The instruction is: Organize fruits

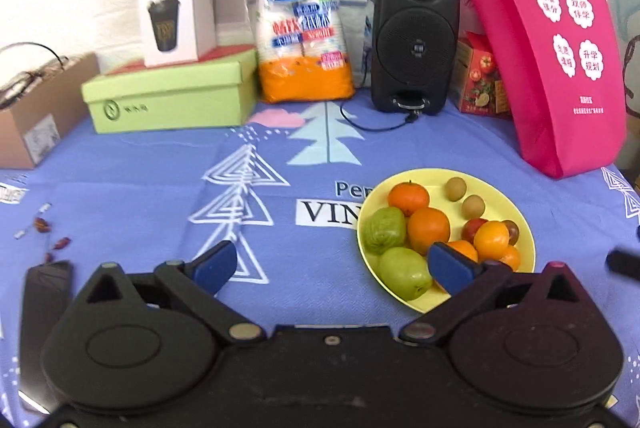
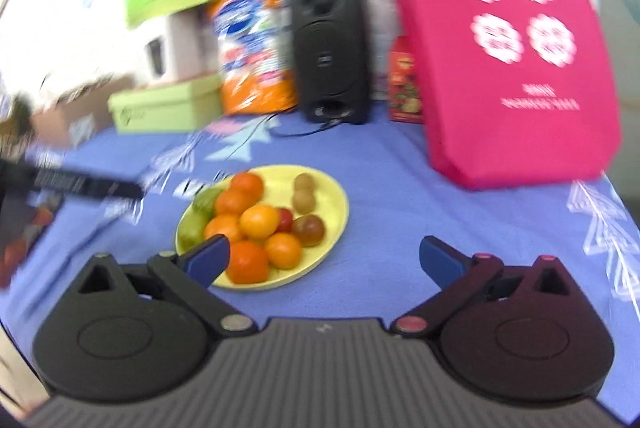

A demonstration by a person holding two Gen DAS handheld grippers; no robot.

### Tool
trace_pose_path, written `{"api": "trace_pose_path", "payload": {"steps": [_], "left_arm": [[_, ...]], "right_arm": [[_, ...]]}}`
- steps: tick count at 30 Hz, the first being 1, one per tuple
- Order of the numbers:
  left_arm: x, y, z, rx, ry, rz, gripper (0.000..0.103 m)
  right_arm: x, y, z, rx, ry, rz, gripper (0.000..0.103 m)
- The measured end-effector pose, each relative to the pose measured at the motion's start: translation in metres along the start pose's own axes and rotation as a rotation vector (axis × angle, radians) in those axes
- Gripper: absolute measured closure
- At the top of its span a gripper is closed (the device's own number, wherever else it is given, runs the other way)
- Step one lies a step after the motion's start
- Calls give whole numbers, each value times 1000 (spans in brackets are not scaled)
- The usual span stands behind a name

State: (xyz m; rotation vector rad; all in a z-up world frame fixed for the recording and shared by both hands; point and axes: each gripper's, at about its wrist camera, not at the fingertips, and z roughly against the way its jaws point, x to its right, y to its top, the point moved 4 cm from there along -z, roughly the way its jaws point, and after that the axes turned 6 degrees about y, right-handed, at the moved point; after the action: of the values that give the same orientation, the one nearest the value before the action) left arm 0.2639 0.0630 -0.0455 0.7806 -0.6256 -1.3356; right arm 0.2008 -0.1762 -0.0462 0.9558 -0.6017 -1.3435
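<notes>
Yellow plate [image 1: 516, 211] holds five oranges [image 1: 428, 230], two green fruits [image 1: 386, 230]; both tongs [image 1: 334, 266] [image 2: 324, 258] spread, empty.

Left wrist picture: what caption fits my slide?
Open left gripper beside a yellow plate of oranges and green fruit.

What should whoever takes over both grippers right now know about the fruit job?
Left gripper: open, nothing between its fingers, above the cloth just left of the yellow plate.
Right gripper: open, empty, just right of the plate.
Fruit: oranges, two green fruits, two small brown fruits and small dark red ones all sit on the plate.
Done: apparently all fruit is plated; none shows loose on the blue tablecloth.
Left: perhaps nothing; small red bits at the far left are too small to identify.
</notes>
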Motion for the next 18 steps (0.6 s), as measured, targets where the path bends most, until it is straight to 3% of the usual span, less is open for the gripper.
{"api": "trace_pose_path", "payload": {"steps": [7, 10, 15, 18], "left_arm": [[4, 2, 50, 82, 143, -27, 0], [7, 0, 68, 105, 169, -13, 0], [9, -18, 90, 95, 141, 15, 0], [10, -31, 104, 106, 132, 19, 0]], "right_arm": [[18, 30, 55, 206, -103, -211, 0], [13, 42, 81, 276, -148, -213, 0], [-17, 34, 91, 243, -269, -43, 0], [-37, 13, 88, 196, -291, 23, 0]]}}
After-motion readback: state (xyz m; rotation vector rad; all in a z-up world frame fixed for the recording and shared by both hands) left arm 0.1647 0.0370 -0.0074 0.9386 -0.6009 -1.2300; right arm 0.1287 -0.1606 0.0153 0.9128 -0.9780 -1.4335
